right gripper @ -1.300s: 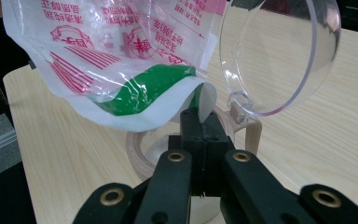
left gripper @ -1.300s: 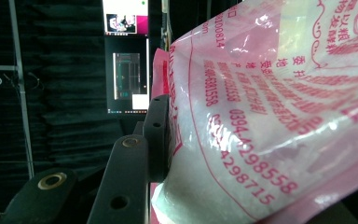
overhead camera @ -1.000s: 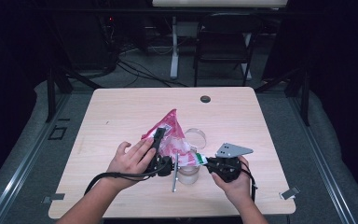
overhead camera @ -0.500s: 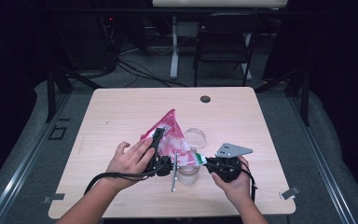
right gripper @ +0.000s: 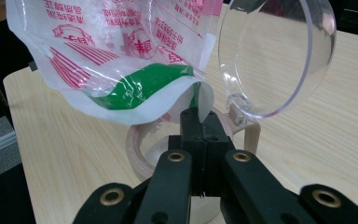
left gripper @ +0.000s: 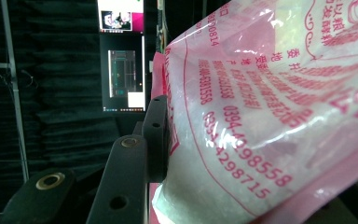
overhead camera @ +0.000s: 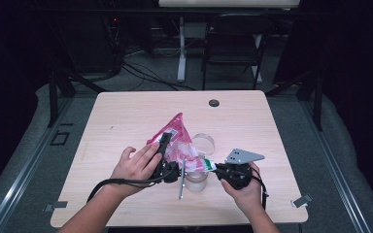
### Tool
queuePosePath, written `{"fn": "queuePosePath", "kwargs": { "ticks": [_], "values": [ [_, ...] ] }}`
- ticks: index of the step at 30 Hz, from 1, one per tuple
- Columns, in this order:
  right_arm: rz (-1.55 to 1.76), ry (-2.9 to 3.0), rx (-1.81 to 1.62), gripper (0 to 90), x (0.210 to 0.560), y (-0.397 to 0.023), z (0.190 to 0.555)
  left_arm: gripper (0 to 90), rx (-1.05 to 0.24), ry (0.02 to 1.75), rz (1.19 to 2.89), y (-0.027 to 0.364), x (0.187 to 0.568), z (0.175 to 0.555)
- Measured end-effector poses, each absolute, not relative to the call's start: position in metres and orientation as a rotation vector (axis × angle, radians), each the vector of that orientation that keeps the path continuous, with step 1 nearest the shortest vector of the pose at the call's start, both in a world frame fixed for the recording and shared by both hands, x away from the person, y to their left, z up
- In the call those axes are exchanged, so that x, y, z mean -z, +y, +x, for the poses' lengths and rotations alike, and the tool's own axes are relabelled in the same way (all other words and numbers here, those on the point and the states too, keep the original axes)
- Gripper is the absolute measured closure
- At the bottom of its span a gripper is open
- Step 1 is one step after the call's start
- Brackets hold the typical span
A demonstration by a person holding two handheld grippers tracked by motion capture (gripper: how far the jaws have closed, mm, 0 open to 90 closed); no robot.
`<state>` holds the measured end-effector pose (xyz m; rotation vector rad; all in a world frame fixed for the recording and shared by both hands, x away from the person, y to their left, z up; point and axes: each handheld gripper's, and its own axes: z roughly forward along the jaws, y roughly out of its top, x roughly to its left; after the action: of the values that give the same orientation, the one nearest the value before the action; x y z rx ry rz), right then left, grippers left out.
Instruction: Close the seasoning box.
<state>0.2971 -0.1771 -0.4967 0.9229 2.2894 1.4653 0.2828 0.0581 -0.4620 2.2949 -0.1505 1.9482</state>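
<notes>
A pink and red printed plastic bag with white contents hangs over the middle of the table, held from both sides. My left gripper is shut on the bag's left side; in the left gripper view one black jaw presses against the bag. My right gripper is shut on the bag's lower right corner, where a green band runs along the edge. Under that corner stands a clear jar with its hinged round lid swung open. The jar's rim lies just beyond my right gripper.
A thin grey metal bar lies on the wooden table beside the jar. A small black round disc sits near the far edge. A chair and cables are behind the table. A lit monitor glows in the dark background.
</notes>
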Motion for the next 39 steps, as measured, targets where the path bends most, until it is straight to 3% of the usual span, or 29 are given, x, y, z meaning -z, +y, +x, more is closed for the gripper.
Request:
{"fn": "queuePosePath", "kwargs": {
  "ticks": [39],
  "values": [
    [0.884,2.256,-1.504,90.0,0.488,-0.169,0.293,71.4,-1.762,0.153,2.372,0.085,0.492,0.285]
  ]
}}
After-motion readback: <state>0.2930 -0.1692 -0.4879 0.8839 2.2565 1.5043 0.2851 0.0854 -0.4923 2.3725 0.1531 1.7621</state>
